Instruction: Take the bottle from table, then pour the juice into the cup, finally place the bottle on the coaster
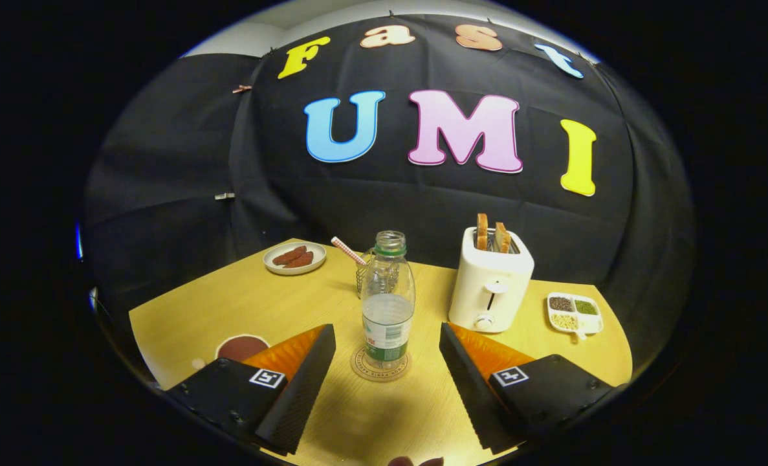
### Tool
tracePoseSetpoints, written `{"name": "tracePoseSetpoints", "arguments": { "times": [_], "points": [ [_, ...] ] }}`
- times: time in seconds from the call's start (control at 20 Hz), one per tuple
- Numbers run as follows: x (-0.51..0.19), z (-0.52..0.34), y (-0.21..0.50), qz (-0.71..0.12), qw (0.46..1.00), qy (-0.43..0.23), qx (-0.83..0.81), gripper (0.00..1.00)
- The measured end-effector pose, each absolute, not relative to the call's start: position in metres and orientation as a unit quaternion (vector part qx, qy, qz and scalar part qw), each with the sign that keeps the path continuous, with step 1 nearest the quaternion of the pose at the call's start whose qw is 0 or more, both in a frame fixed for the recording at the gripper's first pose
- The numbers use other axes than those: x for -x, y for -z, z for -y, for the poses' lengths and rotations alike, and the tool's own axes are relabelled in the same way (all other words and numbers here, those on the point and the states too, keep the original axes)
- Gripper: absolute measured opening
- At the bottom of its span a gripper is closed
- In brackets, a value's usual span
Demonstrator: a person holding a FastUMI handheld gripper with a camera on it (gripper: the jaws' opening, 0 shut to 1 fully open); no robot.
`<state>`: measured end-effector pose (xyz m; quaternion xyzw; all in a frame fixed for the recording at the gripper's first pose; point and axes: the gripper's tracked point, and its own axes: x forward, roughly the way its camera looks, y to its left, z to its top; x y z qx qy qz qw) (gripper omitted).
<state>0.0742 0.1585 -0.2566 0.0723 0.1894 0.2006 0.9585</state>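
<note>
Bottle stands upright on the coaster, cap off, mid-worktop, gripper wide and clear of it, so the task looks finished; cup sits behind.

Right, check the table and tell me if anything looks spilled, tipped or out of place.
Nothing stands out. The bottle stands upright on the coaster, uncapped, with no spill on the table. The toaster is upright with two slices sticking up. The gripper is open, its fingers either side of the bottle, not touching.
</note>
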Motion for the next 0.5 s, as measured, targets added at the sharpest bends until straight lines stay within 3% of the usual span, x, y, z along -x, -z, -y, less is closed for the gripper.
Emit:
{"name": "tracePoseSetpoints", "arguments": {
  "times": [0.5],
  "points": [
    [-0.007, -0.104, 0.164, -0.160, 0.970, -0.172, -0.064, 0.99]
  ]
}}
